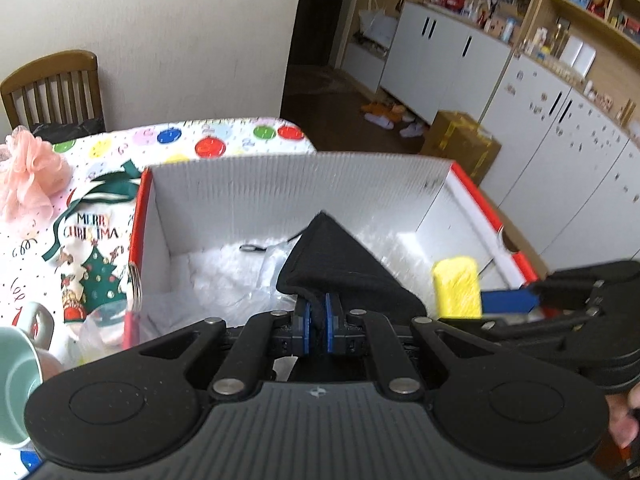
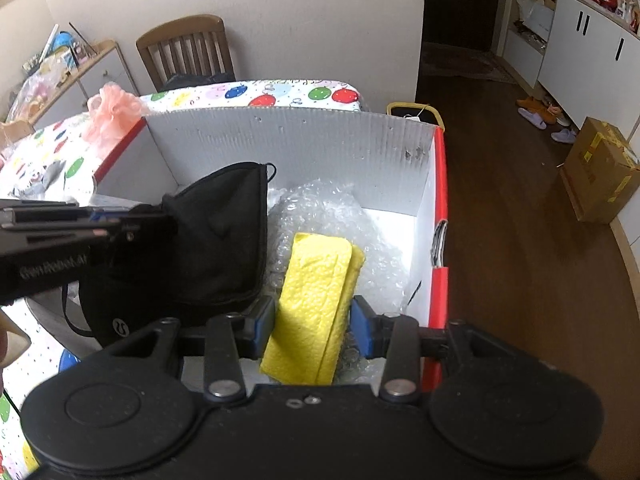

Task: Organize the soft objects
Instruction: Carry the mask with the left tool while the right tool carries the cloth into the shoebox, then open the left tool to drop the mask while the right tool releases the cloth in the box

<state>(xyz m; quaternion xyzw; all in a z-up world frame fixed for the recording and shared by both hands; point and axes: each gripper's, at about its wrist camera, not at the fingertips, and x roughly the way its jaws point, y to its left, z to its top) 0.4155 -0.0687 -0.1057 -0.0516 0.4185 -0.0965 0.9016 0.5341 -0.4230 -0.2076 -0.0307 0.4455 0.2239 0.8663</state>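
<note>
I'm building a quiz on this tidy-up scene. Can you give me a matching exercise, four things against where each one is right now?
Things:
1. black cloth pouch
2. yellow sponge cloth
3. pink mesh puff
4. bubble wrap

Places:
A. on the Christmas tablecloth, outside the box
B. between the right gripper fingers
C. lying on the box floor
D. pinched in the left gripper

Pairs: 1-D, 2-B, 3-A, 4-C

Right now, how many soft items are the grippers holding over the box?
2. Black mask in the left gripper; yellow cloth between the right gripper fingers. Both hang over the box. More may lie hidden under the bubble wrap.
</note>
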